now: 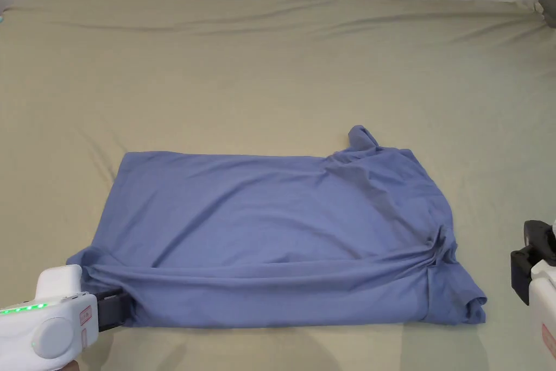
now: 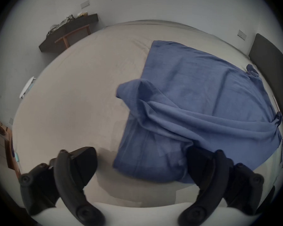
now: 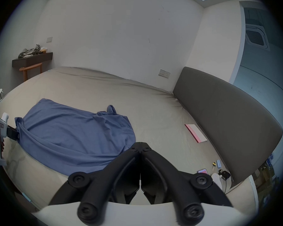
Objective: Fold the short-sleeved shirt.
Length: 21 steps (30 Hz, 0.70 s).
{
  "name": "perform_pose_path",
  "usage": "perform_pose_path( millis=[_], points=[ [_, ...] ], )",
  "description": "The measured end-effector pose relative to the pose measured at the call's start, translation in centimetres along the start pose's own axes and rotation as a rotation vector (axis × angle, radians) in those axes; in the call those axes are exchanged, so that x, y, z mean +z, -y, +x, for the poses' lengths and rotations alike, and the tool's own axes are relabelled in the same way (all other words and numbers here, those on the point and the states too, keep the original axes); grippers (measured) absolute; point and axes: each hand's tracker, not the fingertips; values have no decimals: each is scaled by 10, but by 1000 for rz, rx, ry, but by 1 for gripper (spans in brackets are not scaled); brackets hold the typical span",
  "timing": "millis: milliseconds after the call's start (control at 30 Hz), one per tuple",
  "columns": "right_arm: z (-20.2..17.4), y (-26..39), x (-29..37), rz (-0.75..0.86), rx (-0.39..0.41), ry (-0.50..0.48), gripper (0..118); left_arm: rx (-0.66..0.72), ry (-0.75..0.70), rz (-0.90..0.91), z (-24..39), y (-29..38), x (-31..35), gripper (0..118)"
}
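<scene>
Blue shirt [image 1: 282, 236], centre frame, 1 lengthwise fold begun; left gripper [image 2: 140, 164] jaws spread at its corner, right gripper [image 3: 140, 145] closed empty alongside.

Bed [image 1: 271, 62], covered with a beige sheet, lightly wrinkled toward the far edge. Lying on it: one blue shirt [image 1: 282, 236], spread flat; one pink book [image 3: 196, 133] near the headboard [image 3: 227, 118]; several small items [image 3: 219, 164] beside the headboard, too small to identify.
</scene>
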Motion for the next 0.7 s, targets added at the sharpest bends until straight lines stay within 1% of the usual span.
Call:
perform_pose_path(
  millis=[67,100,167,200,233,267,300,333,367,400,433,467,533,700],
  points=[
    [-3,5,-4,-22,7,-2,2,-41,-14,24,3,1,3,106],
    [-4,7,-7,-31,10,-3,2,-45,-6,20,1,0,3,102],
    [-9,12,-12,-51,19,-7,2,-16,45,10,-1,-1,9,89],
    [-10,14,-15,-63,23,-10,2,-27,41,15,0,0,13,73],
    [-12,17,-21,-86,31,-17,2,-62,45,35,5,1,19,51],
    [-14,19,-28,-123,40,-26,3,-97,40,63,6,0,24,17],
    [-14,22,-35,-156,39,-35,5,-109,58,87,9,0,29,12],
    [-13,25,-44,-191,26,-55,13,-110,52,95,14,0,34,12],
    [-12,30,-53,-228,11,-66,32,-127,18,109,18,0,40,12],
    [-10,34,-62,-265,-4,-79,72,-133,25,114,20,-1,45,12],
    [-8,39,-77,-334,-16,-99,96,-131,27,132,21,-1,51,12],
    [-6,47,-93,-408,-13,-107,104,-133,29,143,22,-1,57,12],
    [-6,66,-116,-456,-62,-119,105,-136,53,164,19,-4,63,12],
    [-7,101,-168,-616,-129,-160,105,-168,30,186,21,-8,72,12]
  ],
)
